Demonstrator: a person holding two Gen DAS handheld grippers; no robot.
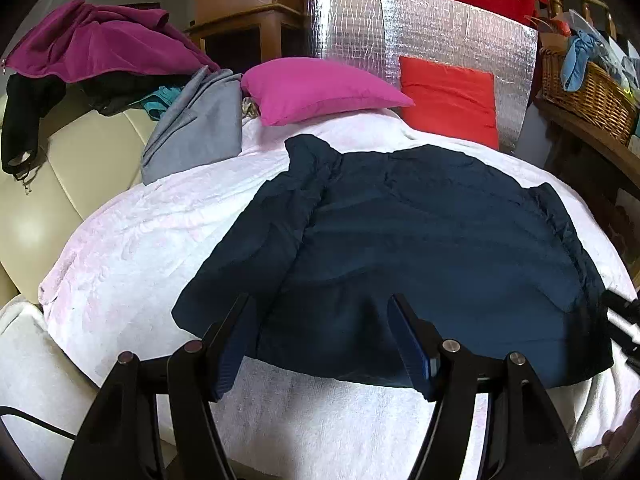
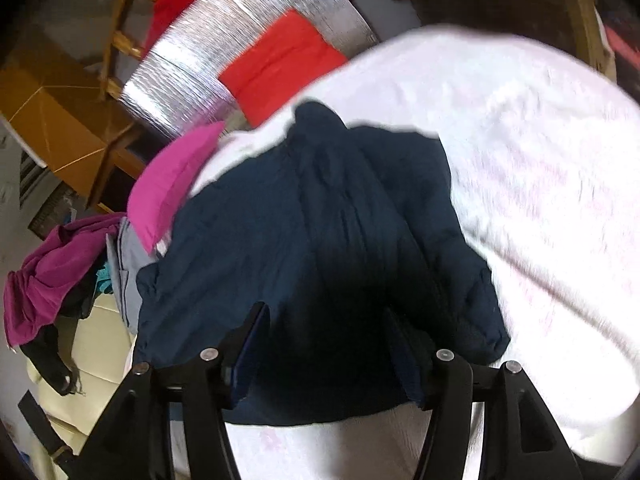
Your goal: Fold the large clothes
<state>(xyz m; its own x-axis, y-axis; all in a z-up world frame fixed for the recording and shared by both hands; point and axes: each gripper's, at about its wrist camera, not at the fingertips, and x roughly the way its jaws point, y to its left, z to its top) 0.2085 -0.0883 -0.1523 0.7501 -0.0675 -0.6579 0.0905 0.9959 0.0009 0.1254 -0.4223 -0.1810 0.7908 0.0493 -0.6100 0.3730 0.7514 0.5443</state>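
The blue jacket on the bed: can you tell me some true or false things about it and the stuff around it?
1. The dark blue jacket lies on a white blanket. True.
2. The pink pillow sits on top of the jacket. False: it lies beyond the jacket, apart from it.
3. The left gripper has its fingers spread apart. True.
4. A red pillow leans against a silver panel. True.
5. The wicker basket stands on the blanket. False: it stands on a wooden ledge beside the bed.
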